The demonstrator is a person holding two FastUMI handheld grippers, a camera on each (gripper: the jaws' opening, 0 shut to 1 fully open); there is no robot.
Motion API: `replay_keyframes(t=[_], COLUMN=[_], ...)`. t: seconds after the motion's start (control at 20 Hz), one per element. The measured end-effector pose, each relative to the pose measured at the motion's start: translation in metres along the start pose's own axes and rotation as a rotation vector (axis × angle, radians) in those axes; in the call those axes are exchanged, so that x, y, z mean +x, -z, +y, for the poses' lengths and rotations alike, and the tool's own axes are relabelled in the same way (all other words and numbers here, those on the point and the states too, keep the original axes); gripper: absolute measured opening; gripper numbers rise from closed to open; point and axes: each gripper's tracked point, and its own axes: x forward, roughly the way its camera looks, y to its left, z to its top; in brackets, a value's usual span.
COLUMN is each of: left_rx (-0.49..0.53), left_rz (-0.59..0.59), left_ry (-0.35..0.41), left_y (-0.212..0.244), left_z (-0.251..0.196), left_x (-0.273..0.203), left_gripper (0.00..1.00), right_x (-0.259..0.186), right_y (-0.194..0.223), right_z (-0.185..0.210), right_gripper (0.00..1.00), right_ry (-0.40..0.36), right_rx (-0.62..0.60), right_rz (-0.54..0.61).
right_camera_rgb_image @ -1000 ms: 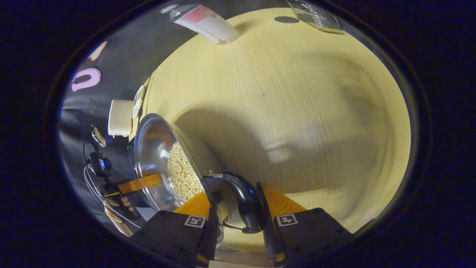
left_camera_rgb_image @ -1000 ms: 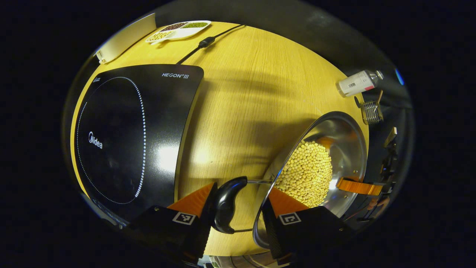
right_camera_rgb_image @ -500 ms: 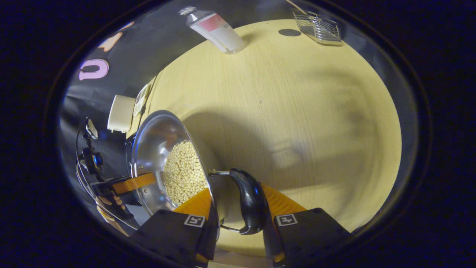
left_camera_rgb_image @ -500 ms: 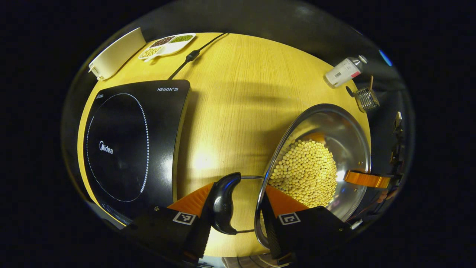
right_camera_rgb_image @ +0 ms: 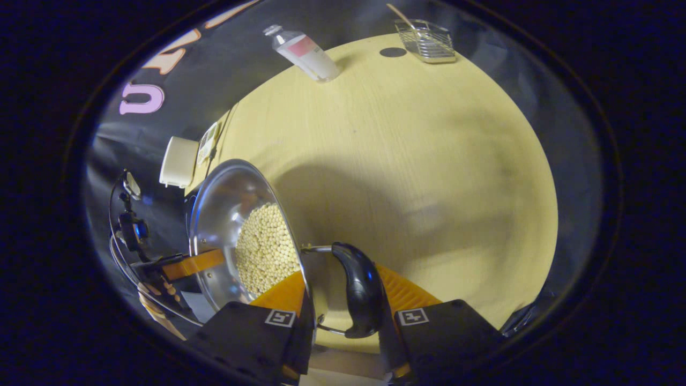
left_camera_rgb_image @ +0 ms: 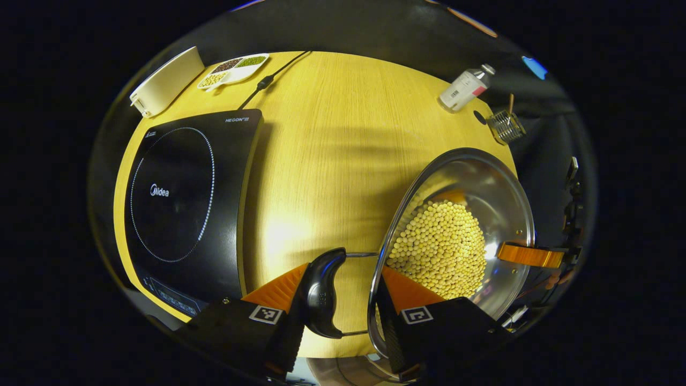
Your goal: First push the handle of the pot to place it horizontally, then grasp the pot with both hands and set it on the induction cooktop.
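Observation:
A steel pot [left_camera_rgb_image: 482, 182] holding yellow beans [left_camera_rgb_image: 439, 246] hangs above the wooden table [left_camera_rgb_image: 332, 150]. My left gripper [left_camera_rgb_image: 343, 292] is shut on it: one finger presses the black side handle [left_camera_rgb_image: 321, 292], the other sits inside the rim. The black induction cooktop [left_camera_rgb_image: 177, 198] lies to the left of the pot, apart from it. In the right gripper view, my right gripper [right_camera_rgb_image: 343, 295] clamps the pot [right_camera_rgb_image: 225, 198] the same way at its other black handle [right_camera_rgb_image: 360, 289]. Each view also shows the other gripper's orange finger on the far rim.
At the table's far edge stand a white bottle [left_camera_rgb_image: 465, 88] and a small wire basket [left_camera_rgb_image: 504, 126]. Beyond the cooktop lie a divided dish of grains [left_camera_rgb_image: 233, 69], a white box [left_camera_rgb_image: 166, 80] and the power cable [left_camera_rgb_image: 268, 80].
Both grippers have risen with the pot held between them; the table and cooktop look smaller and farther below. The grips on the handles are unchanged.

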Motion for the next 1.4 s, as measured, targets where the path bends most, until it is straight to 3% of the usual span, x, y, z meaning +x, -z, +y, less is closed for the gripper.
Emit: replay_keyframes(t=[0.15,0.25,0.4,0.6,0.9,0.95,1.15,1.25,1.4], left_rx=[0.025,0.047,0.092,0.144,0.223,0.230,0.239,0.233,0.218], left_rz=[-0.006,-0.011,-0.012,-0.018,-0.036,-0.042,-0.059,-0.069,-0.092], left_ry=[0.015,0.035,0.075,0.129,0.181,0.184,0.175,0.163,0.144], left_y=[-0.002,-0.007,-0.017,-0.031,-0.059,-0.061,-0.062,-0.061,-0.059], left_z=[-0.002,-0.001,0.005,0.011,0.024,0.025,0.024,0.023,0.023], left_x=[0.004,0.003,0.006,0.009,0.000,-0.001,-0.004,-0.005,-0.008], left_gripper=[0.66,0.68,0.66,0.66,0.67,0.68,0.66,0.66,0.65], right_x=[-0.014,-0.025,-0.038,-0.051,-0.055,-0.053,-0.038,-0.030,-0.020], right_y=[0.016,0.028,0.044,0.069,0.111,0.116,0.136,0.144,0.148], right_z=[0.000,0.001,0.006,0.026,0.085,0.098,0.148,0.173,0.207], right_gripper=[0.49,0.59,0.49,0.48,0.49,0.54,0.57,0.49,0.49], right_ry=[0.007,0.017,0.046,0.090,0.123,0.123,0.112,0.103,0.089], right_rx=[0.016,0.029,0.065,0.115,0.175,0.181,0.180,0.170,0.144], right_rz=[-0.025,-0.047,-0.088,-0.146,-0.210,-0.216,-0.228,-0.231,-0.237])
